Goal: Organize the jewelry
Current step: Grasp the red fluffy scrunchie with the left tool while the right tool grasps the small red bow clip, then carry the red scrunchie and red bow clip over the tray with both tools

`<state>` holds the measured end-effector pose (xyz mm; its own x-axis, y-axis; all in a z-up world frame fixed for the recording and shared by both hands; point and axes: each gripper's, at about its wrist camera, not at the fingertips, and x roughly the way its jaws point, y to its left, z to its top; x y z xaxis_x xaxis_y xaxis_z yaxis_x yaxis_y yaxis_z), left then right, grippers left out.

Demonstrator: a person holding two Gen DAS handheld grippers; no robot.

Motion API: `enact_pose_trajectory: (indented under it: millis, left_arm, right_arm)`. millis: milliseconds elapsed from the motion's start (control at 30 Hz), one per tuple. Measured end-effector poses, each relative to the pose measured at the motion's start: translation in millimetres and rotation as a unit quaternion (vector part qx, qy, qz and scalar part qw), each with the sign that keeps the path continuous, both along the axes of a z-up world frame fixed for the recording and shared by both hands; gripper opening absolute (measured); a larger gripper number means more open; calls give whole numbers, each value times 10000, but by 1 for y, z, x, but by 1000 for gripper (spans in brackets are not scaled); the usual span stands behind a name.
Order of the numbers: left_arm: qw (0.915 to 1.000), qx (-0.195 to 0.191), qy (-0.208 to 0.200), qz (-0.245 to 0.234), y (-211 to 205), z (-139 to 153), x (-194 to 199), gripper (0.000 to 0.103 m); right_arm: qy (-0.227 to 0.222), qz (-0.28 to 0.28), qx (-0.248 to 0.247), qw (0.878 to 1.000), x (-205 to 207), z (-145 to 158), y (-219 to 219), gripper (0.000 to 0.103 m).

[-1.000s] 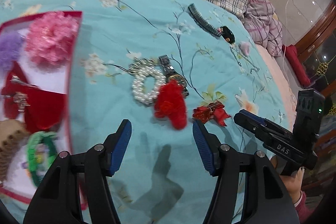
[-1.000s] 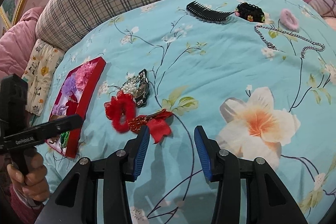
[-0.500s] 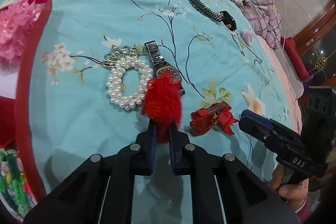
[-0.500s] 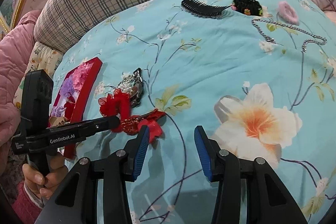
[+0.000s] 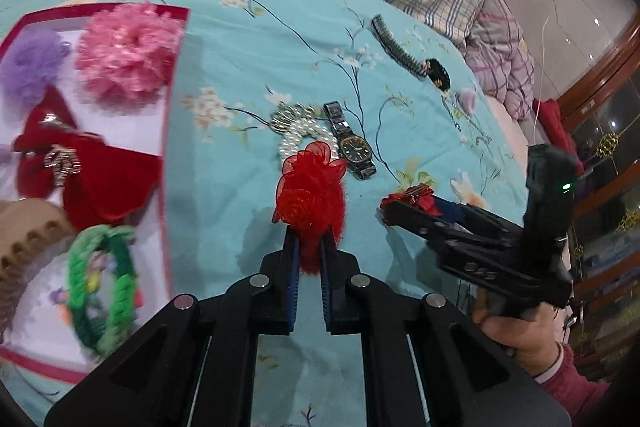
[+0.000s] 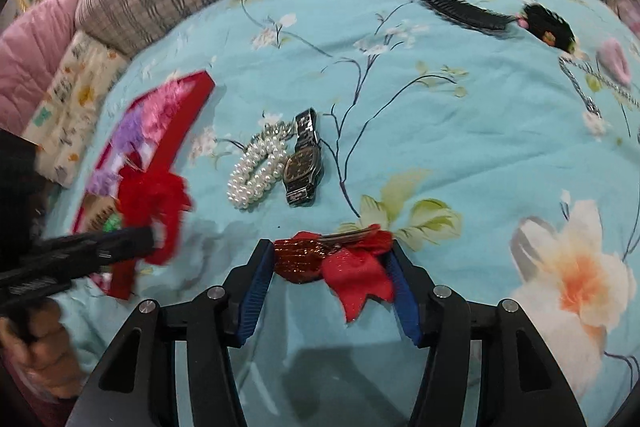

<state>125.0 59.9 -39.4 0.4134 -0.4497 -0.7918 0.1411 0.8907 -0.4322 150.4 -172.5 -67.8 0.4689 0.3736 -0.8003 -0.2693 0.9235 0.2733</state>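
Observation:
My left gripper (image 5: 308, 243) is shut on a fluffy red scrunchie (image 5: 310, 195), held just above the blue floral bedspread; the right wrist view shows the scrunchie (image 6: 156, 203) blurred beside the red box. My right gripper (image 6: 330, 251) points down at a red bow hair clip (image 6: 332, 261) lying on the bedspread. Its jaws are opening, and the clip spans the gap between the blue pads. In the left wrist view the right gripper (image 5: 394, 211) sits over the bow clip (image 5: 418, 195). A pearl bracelet (image 6: 256, 171) and a wristwatch (image 6: 304, 163) lie side by side farther out.
The red box (image 5: 174, 107) with a white lining holds pink, purple, red and green hair pieces at the left. A black comb (image 6: 456, 7), a black clip (image 6: 550, 25), a silver chain (image 6: 592, 83) and a pink hair tie (image 6: 614, 61) lie far right. Plaid pillows line the back.
My left gripper closed on the red scrunchie and drew it off the watch toward the box. My right gripper moved forward over the red bow clip and widened around it.

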Motion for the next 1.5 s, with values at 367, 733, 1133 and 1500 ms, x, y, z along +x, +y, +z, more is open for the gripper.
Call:
enact_pose_trajectory:
  millis: [367,733,1133,1500]
  left_arm:
    - [9997,24,-61,248,25,5,-13,7]
    - [9975,101,-223,660,66,20,-28,7]
    - [9891,303,-422,1374,141,39,-36,7]
    - [9834,449,-346,1721,185,31,-22,7]
  right_arm:
    - [-150,-17,-63,9999,-5,6,7,31]
    - [-321,436,257,9982,-11,31,49,31]
    - [-391,1137,606,9909,-8,42,122,31]
    - [-338,1585,700,9843,4,42,182,31]
